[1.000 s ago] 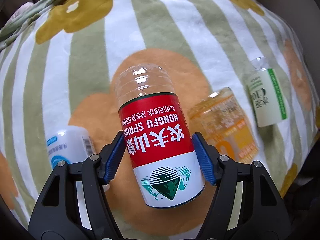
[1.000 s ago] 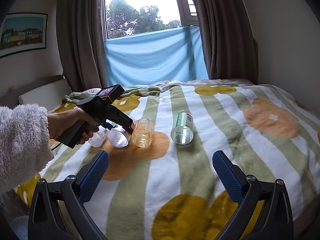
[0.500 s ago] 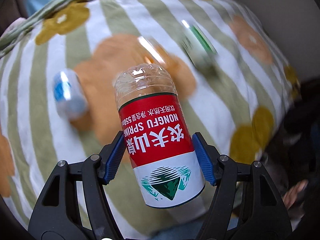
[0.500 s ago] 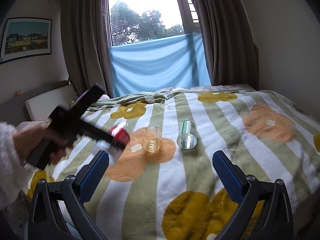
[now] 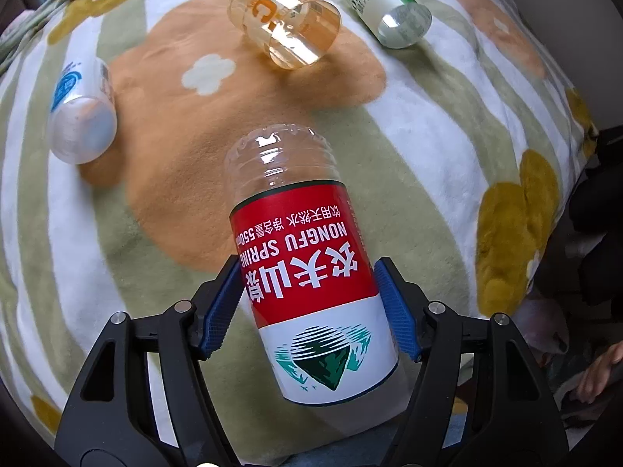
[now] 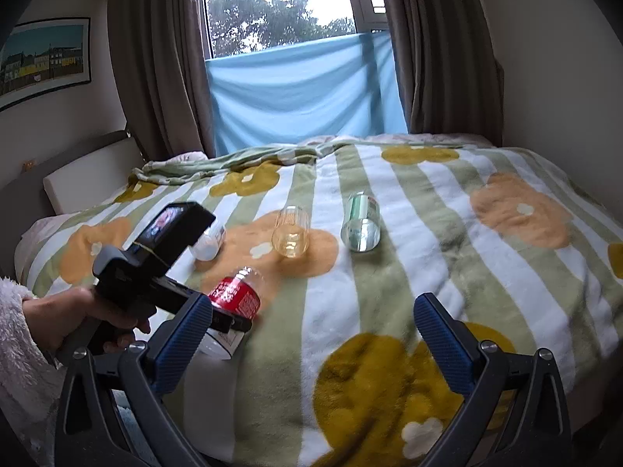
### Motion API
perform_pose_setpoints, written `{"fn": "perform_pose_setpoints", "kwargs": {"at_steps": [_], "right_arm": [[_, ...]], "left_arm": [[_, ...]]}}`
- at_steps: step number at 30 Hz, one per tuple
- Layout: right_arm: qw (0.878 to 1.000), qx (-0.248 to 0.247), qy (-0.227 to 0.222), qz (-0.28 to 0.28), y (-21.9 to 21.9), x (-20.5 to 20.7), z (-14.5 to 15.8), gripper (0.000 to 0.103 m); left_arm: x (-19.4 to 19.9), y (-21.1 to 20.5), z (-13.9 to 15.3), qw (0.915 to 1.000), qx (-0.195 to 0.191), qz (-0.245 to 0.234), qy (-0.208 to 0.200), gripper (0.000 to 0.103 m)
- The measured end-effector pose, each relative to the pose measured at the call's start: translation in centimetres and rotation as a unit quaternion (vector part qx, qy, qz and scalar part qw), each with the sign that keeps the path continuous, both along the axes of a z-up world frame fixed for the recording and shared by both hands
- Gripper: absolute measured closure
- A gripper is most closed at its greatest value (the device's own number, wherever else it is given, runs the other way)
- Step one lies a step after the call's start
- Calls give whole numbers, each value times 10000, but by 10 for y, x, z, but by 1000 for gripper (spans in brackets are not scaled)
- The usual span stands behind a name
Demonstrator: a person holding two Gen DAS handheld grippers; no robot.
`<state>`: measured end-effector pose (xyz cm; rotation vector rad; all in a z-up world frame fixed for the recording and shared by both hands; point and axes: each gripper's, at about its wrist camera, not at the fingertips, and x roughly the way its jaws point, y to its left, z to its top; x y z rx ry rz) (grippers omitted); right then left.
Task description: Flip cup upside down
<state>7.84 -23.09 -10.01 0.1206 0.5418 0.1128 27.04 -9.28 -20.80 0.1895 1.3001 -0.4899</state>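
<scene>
Cup [image 5: 307,268], the red-labelled one cut from a water bottle, sits clamped between the blue pads of the left gripper [image 5: 309,303], held tilted just above the striped blanket [image 5: 428,163]. Its ribbed closed end points away from the gripper, and the rim end lies nearest the camera, low in the picture. I'd say the flip is mid-way: lifted and turning, not yet set down. The next move seems to call for rolling the wrist until the rim faces the blanket, then lowering it onto a flat patch and letting go gently, since soft bedding could tip it.

Ahead of that gripper lie 3 more cups on their sides: an orange cup [image 5: 286,29] straight ahead, a green-striped cup [image 5: 383,6] to its right, a white cup [image 5: 80,116] off to the left.

The right gripper [image 6: 311,334] hangs spread wide with nothing in it. The held cup's rim is partly hidden behind the right gripper's left finger in that view, so I can't make out how far it has turned.
</scene>
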Motion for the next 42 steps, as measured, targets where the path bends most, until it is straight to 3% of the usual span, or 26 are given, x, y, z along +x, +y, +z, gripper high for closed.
{"fn": "perform_pose_setpoints", "kwargs": {"at_steps": [3, 5, 6, 11, 15, 18, 20, 24, 29, 32, 34, 39, 42], "right_arm": [[9999, 21, 68, 80, 5, 3, -4, 0], [9999, 25, 101, 137, 7, 5, -4, 0], [9998, 21, 113, 159, 7, 6, -4, 0], [9987, 261, 234, 371, -3, 20, 5, 0], [9955, 424, 441, 724, -9, 41, 19, 0], [9836, 917, 804, 1326, -12, 66, 35, 0], [9685, 1240, 1462, 1588, -7, 92, 33, 0], [9347, 1739, 2518, 1809, 9, 131, 9, 0], [9173, 1643, 3225, 1657, 44, 160, -31, 0], [9008, 1788, 3635, 1563, 60, 171, -61, 0], [8923, 1827, 3856, 1472, 71, 175, -78, 7], [8878, 1812, 4037, 1268, 83, 188, -98, 20], [8896, 1753, 4059, 1148, 82, 197, -105, 22]], "left_arm": [[-1, 2, 1, 10000, 38, -19, 16, 32], [-2, 7, 2, 9999, 122, 76, -29, 2], [-5, 11, 6, 9998, 127, 150, -106, 0], [-31, 32, 42, 9960, 15, 530, -719, 0], [-64, 45, 70, 9882, -166, 919, -1217, 0], [-86, 48, 81, 9825, -262, 1176, -1421, 0], [-95, 44, 81, 9822, -271, 1226, -1396, 0], [-120, 49, 72, 9788, -390, 1442, -1399, 0], [-133, 72, 59, 9773, -209, 1578, -1397, 0], [-135, 87, 59, 9762, -224, 1609, -1434, 0], [-136, 97, 61, 9752, -254, 1625, -1484, 0], [-134, 113, 58, 9749, -356, 1618, -1488, 0], [-133, 121, 56, 9746, -487, 1657, -1427, 0]]}}
